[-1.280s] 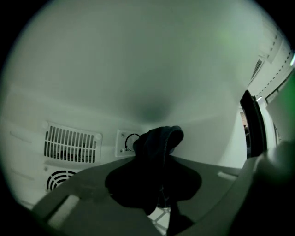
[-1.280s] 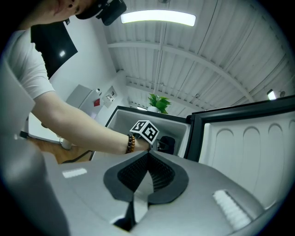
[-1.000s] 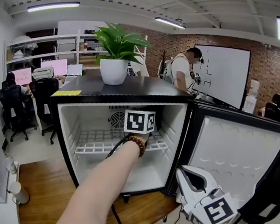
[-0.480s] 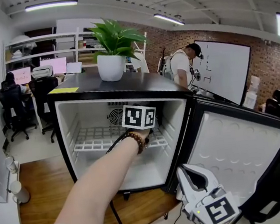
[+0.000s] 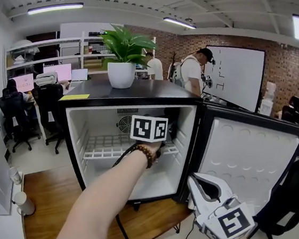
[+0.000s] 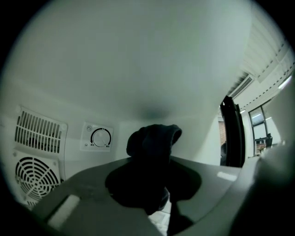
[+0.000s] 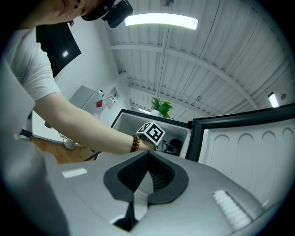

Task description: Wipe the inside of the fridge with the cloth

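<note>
Dark cloth [image 6: 152, 152] sits bunched in my left gripper [image 5: 164, 133], whose jaws clench it inside the fridge [image 5: 131, 96], above the wire shelf [image 5: 102, 148]. It is near the back wall, right of the thermostat dial [image 6: 100, 137]; I cannot tell whether it touches the wall. My right gripper [image 7: 140, 179] hangs outside by the open door [image 5: 250, 153], its 2 jaws pressed together on nothing.

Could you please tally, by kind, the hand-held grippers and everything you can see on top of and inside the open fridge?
Hand-held grippers: 2, left and right
Dark cloth: 1
Potted plant: 1
Yellow note: 1
Wire shelf: 1
Control dial: 1
Vent grilles: 2, slotted and round
Total: 9
</note>
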The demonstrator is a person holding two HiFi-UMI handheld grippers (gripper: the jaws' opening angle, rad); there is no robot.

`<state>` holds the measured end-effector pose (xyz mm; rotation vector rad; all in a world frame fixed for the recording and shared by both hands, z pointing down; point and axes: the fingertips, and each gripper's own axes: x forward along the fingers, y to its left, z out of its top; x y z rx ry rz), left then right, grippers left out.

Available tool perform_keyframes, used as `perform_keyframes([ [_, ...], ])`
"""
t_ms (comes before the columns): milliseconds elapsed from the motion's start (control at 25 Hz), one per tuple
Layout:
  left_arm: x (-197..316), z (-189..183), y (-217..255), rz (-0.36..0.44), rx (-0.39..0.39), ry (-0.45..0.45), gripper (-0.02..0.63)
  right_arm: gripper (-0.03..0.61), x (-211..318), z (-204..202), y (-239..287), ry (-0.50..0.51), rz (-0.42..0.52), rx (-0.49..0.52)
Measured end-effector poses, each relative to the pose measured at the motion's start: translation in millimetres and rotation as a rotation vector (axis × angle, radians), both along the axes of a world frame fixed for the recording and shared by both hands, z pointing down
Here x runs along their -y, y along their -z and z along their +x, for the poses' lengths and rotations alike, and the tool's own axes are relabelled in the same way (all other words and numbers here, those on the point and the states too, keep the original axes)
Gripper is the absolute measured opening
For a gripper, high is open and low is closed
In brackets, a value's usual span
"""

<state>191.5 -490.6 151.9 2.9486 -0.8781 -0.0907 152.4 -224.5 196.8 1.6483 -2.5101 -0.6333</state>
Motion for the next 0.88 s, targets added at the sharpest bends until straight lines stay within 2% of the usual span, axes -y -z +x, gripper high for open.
perform_keyframes([
  [880, -85.7, 5.6, 0.5, 0.005, -0.03, -0.131, 0.092, 0.0, -44.4, -16.5, 4.9, -0.019, 0.021, -0.03],
])
